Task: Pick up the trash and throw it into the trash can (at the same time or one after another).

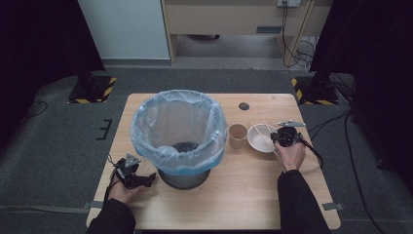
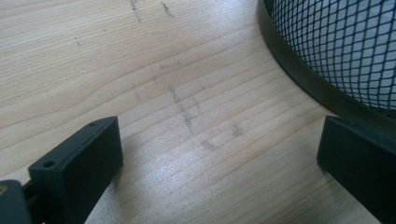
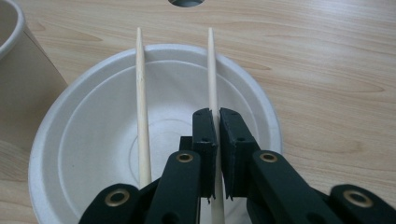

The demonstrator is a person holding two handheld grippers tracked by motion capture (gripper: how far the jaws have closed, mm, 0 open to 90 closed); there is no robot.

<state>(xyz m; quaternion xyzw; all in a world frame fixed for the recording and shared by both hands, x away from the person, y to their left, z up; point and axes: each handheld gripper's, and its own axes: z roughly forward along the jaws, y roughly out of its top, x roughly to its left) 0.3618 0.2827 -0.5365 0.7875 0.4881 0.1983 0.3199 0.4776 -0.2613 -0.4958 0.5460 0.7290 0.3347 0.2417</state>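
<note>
The right gripper (image 3: 215, 122) has its jaws pinched tight on one chopstick (image 3: 212, 70), the pads pressing it from both sides above the bowl (image 3: 84, 140). That chopstick lies across the white bowl, its tip reaching over the far rim. A second chopstick (image 3: 141, 107) lies alongside it, a little apart, also resting across the bowl and untouched by the jaws. In the high view the right gripper (image 1: 278, 138) sits at the bowl's (image 1: 256, 142) near right edge, with the person's hand behind it on the counter (image 1: 243, 190). A paper cup (image 1: 237, 135) stands just beside the bowl on its left.

The left gripper (image 2: 219, 154) is wide open with nothing between its jaws, just bare wood of the counter. Its one jaw stands close to the black base ring of the mesh bin (image 2: 336, 46). In the high view the left gripper (image 1: 152, 176) lies low at the counter's near left, beside the bin (image 1: 185, 178), which is lined with a clear bag (image 1: 178, 122).
</note>
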